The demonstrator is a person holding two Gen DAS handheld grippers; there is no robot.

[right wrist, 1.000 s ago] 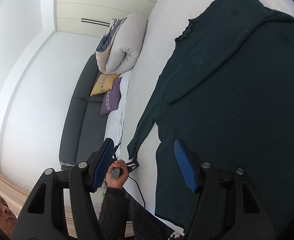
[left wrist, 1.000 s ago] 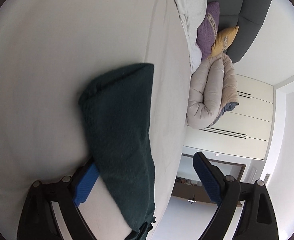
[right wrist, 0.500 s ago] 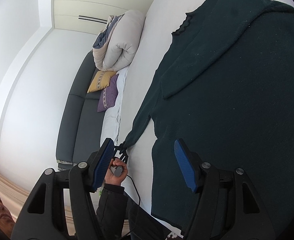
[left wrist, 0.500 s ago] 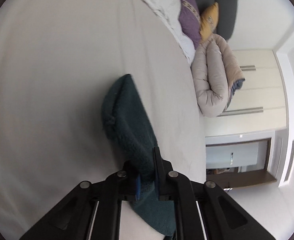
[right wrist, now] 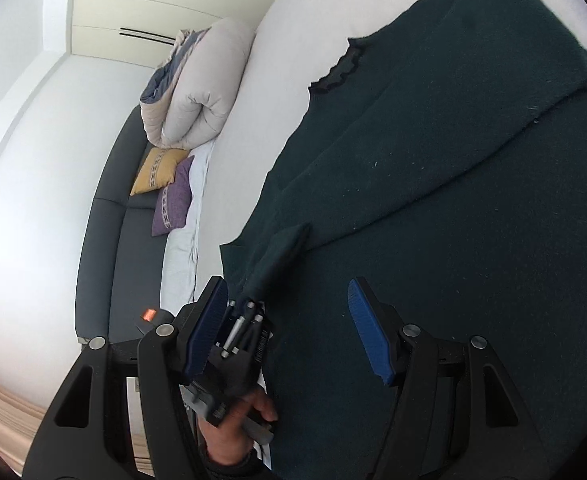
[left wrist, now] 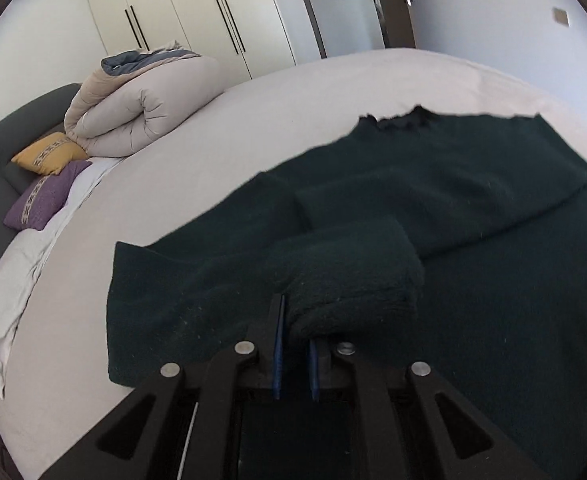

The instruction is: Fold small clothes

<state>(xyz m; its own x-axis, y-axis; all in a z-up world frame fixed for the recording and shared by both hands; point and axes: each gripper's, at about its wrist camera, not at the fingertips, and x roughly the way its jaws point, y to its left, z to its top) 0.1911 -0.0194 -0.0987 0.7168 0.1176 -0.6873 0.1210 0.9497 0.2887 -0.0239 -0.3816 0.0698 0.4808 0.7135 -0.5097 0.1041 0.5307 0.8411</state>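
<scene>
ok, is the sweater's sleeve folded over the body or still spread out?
Partly folded. The left gripper is shut on the sleeve and holds it over the sweater, not yet laid flat.

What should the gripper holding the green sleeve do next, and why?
Probably lower the sleeve onto the sweater's body and then let go. The left gripper has its jaws clamped on the sleeve end, which hangs over the dark green sweater spread on the bed. The right gripper stands open and holds nothing.
</scene>
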